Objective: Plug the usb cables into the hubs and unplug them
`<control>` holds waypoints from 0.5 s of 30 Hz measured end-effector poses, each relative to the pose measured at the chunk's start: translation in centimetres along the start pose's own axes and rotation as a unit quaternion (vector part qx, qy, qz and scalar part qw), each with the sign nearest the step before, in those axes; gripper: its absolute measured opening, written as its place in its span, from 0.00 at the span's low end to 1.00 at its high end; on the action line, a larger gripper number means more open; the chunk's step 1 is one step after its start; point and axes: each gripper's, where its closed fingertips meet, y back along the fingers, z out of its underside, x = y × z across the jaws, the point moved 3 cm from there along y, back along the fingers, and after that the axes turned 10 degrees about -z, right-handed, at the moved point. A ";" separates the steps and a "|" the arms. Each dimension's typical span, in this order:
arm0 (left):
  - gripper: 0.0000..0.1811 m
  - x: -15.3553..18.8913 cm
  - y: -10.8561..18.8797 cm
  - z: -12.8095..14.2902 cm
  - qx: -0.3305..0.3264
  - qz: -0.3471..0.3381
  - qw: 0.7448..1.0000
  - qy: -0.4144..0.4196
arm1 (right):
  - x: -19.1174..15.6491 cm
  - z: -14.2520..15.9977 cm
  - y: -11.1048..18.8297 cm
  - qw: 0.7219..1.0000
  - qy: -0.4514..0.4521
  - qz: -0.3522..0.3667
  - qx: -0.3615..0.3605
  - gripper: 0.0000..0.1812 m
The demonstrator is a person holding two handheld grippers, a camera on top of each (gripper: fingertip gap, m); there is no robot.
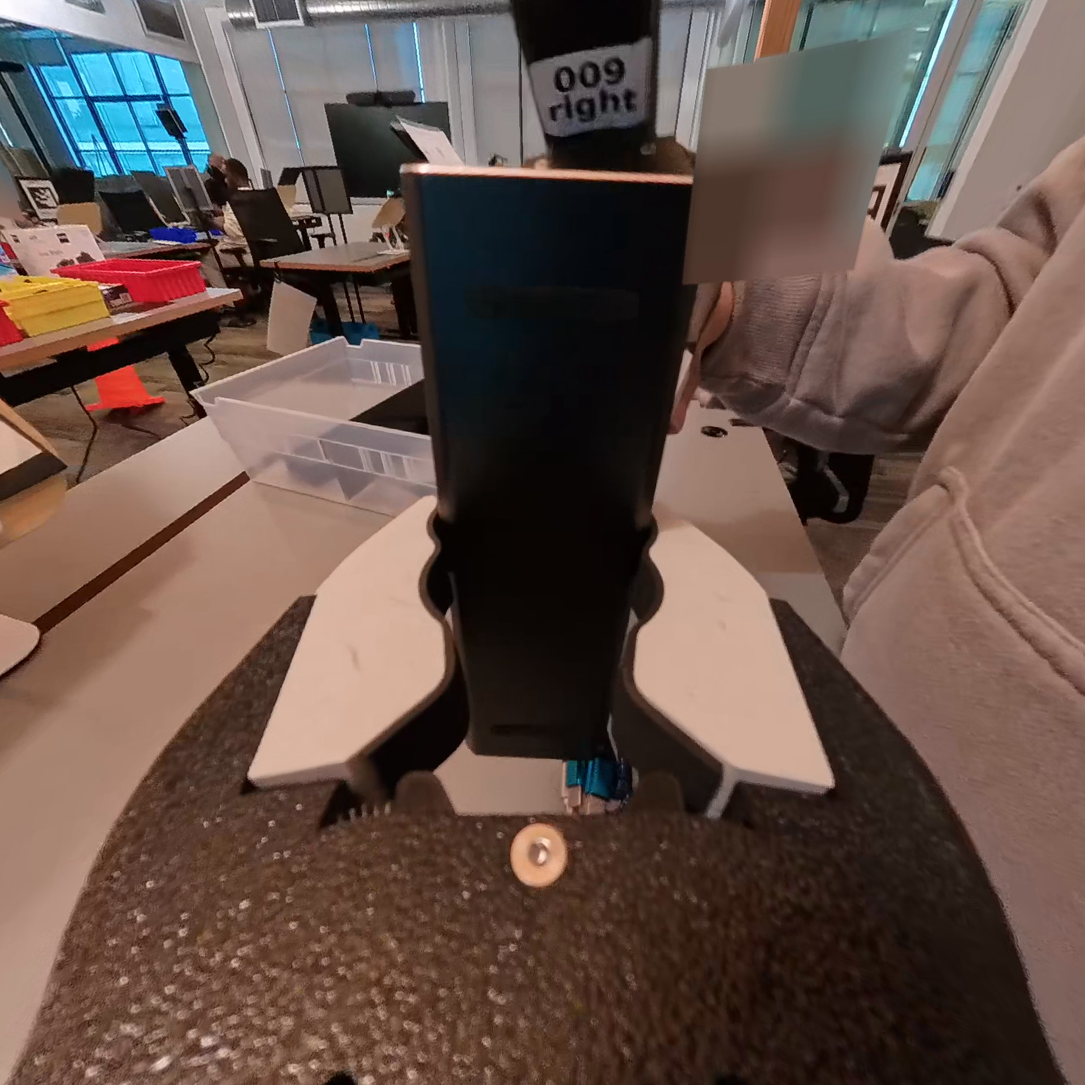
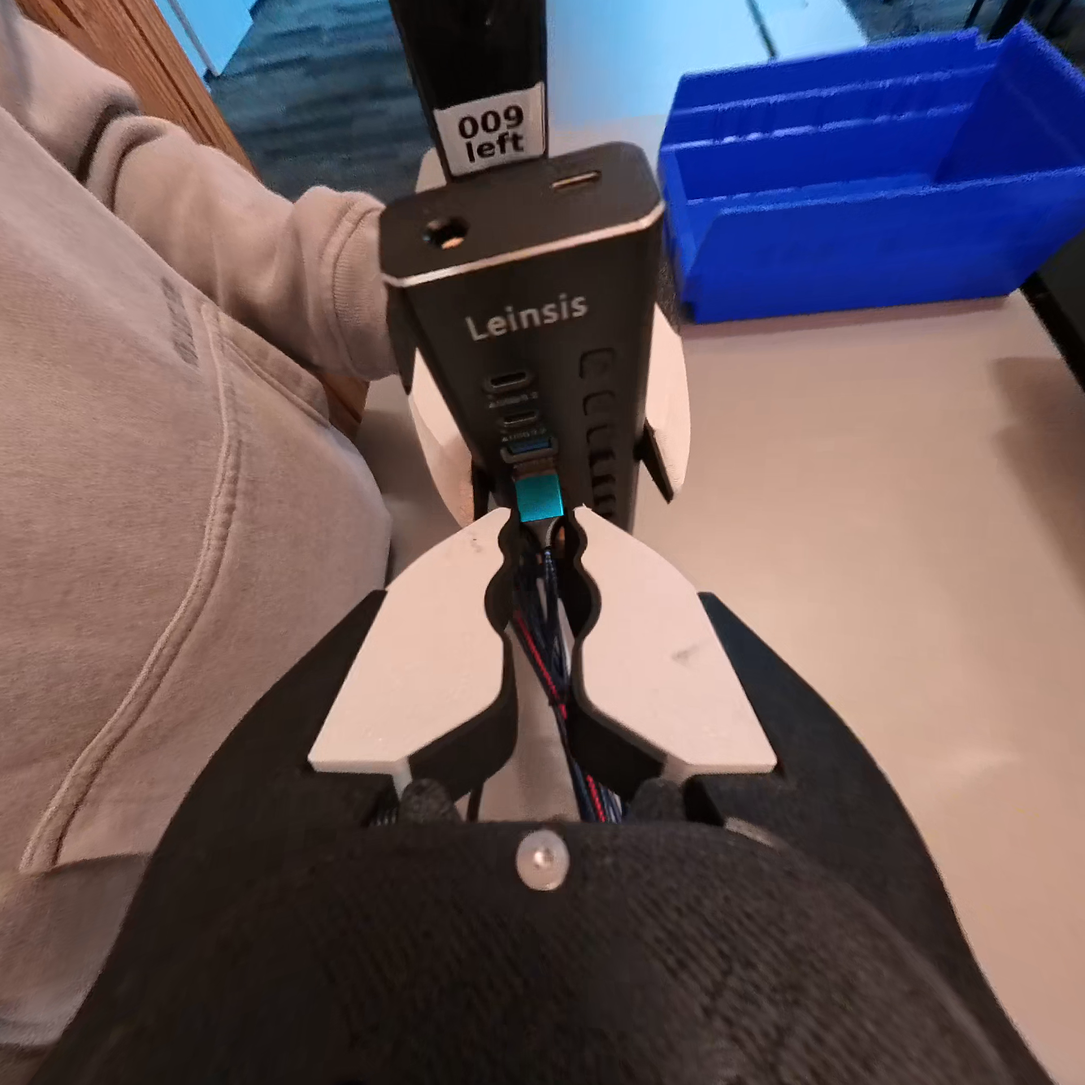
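**Both jaws closed: hub in my left, plug at a port in my right**

Clamped around the dark hub [image 1: 552,446], my left gripper [image 1: 543,546] has its jaws closed only as far as the hub's body allows, one finger pressing each long side. In the left wrist view the hub stands up toward twelve o'clock with its plain back facing me. My right gripper [image 2: 543,522] has its jaws nearly together, pinching the teal plug [image 2: 537,499] of a USB cable [image 2: 549,657] by its tips. The braided dark cable, with red strands, runs back between my fingers toward six o'clock.

From the right wrist view, the plug's metal nose sits at a port low on the hub's face [image 2: 528,376], just under a blue-lined port. I judge it at least partly inserted, but I cannot tell whether it is fully seated or on its way out. The ports above it, toward twelve o'clock, stand empty, so most plugging and unplugging seems to remain.

Further out, a grey table [image 2: 822,528] lies beneath my grippers. A blue bin [image 2: 851,194] sits at one o'clock in the right view, a clear tray [image 1: 305,411] at ten o'clock in the left view, and a beige sleeve [image 1: 822,334] at three o'clock there.
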 end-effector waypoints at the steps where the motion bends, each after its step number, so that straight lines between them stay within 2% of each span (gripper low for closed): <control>1: 0.33 -0.2 0.1 -0.1 0.006 -0.001 1.000 0.005 | 0.1 -0.3 0.0 1.000 0.004 0.014 0.012 0.08; 7: 0.33 -0.2 0.5 -0.7 0.029 0.001 0.999 0.016 | -0.1 -1.0 0.0 0.997 0.010 0.021 0.074 0.08; 11: 0.33 -0.2 0.5 -0.5 0.033 0.007 0.999 0.027 | -0.1 -1.2 -0.3 0.995 0.013 0.024 0.092 0.10; 15: 0.33 -0.1 0.5 -0.6 0.046 0.016 0.998 0.040 | -0.2 -1.3 -0.2 0.995 0.002 0.016 0.098 0.08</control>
